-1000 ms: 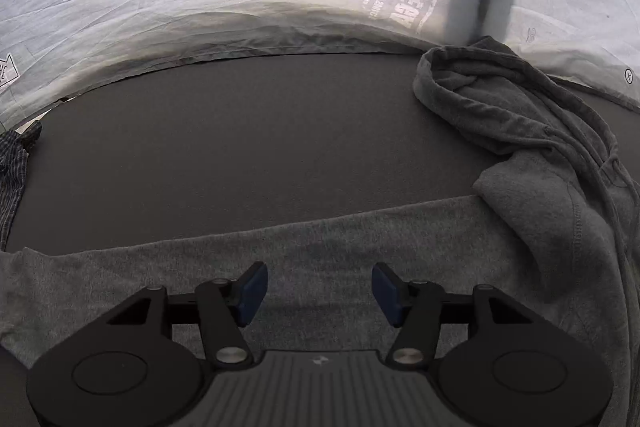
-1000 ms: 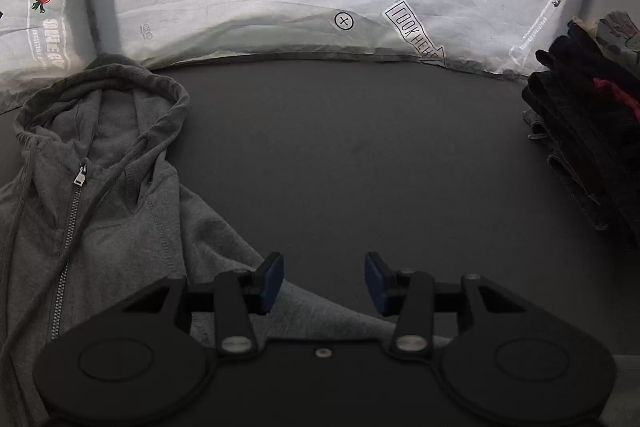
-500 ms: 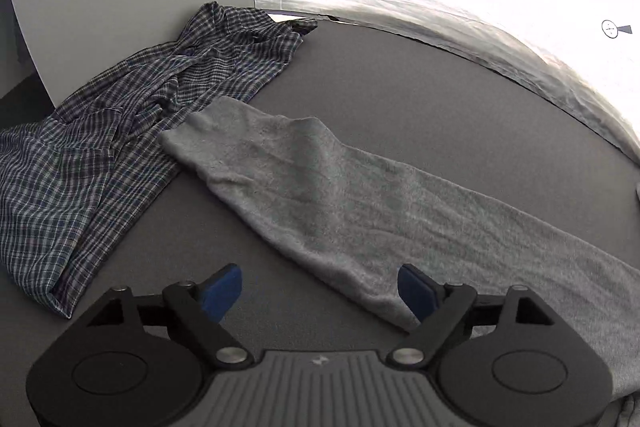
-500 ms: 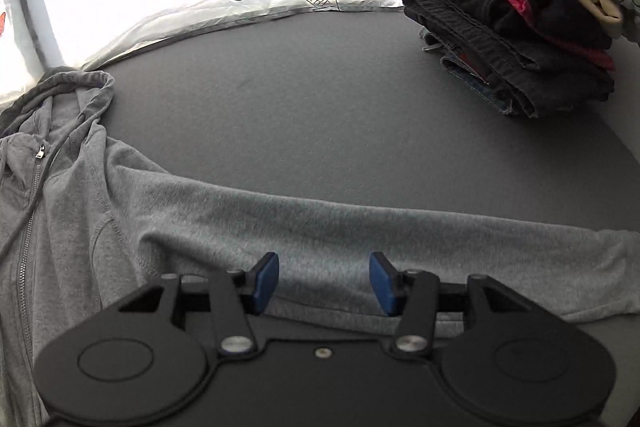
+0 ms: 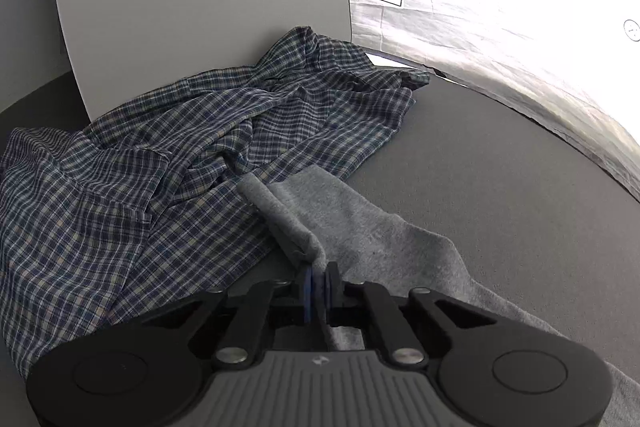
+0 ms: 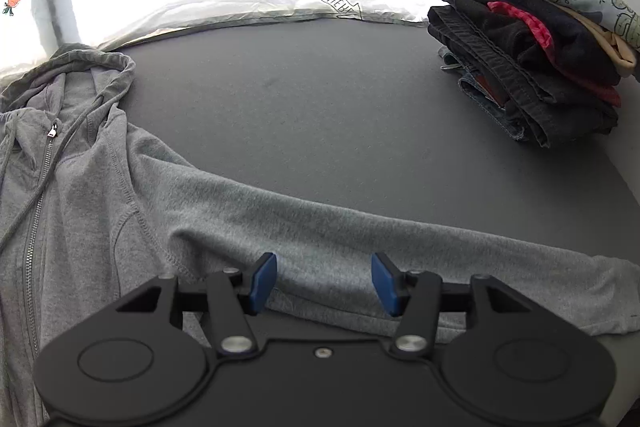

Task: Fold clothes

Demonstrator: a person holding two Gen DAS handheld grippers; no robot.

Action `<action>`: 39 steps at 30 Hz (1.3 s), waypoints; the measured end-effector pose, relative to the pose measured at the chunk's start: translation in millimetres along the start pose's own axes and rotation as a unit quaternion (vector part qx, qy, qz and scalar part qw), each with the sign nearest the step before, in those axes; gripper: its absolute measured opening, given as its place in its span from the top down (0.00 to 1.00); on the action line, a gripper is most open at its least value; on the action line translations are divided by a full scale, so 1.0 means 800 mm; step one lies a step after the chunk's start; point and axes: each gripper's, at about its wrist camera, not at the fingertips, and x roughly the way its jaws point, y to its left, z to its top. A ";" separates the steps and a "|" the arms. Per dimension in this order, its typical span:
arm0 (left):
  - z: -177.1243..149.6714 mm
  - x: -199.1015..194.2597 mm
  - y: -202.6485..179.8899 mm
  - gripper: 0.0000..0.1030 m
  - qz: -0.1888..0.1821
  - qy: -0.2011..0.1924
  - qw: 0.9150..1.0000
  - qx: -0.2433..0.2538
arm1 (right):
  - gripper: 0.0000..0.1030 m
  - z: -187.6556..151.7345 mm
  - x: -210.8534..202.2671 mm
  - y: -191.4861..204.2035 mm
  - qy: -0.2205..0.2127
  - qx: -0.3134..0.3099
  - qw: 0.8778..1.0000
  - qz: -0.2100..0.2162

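A grey zip hoodie (image 6: 80,195) lies face up on the dark table, its hood at the far left of the right wrist view. One sleeve (image 6: 360,227) stretches to the right under my right gripper (image 6: 324,281), which hovers open just above it. In the left wrist view my left gripper (image 5: 318,285) is shut on the cuff end of the other grey sleeve (image 5: 360,223), and the pinched cloth stands up in a fold ahead of the jaws, resting partly on a plaid shirt (image 5: 160,163).
The crumpled blue plaid shirt lies against a grey upright panel (image 5: 200,7). A stack of folded dark clothes (image 6: 532,67) sits at the far right of the table. A white printed sheet (image 5: 500,7) hangs behind the dark tabletop (image 6: 320,107).
My left gripper swung left along the sleeve to its cuff and closed on it. My right gripper turned right along the other sleeve and stayed open.
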 end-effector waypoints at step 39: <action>-0.277 -0.289 0.023 0.37 -0.344 0.149 0.909 0.184 | 0.46 -0.133 -0.052 -0.056 0.073 0.007 0.981 0.177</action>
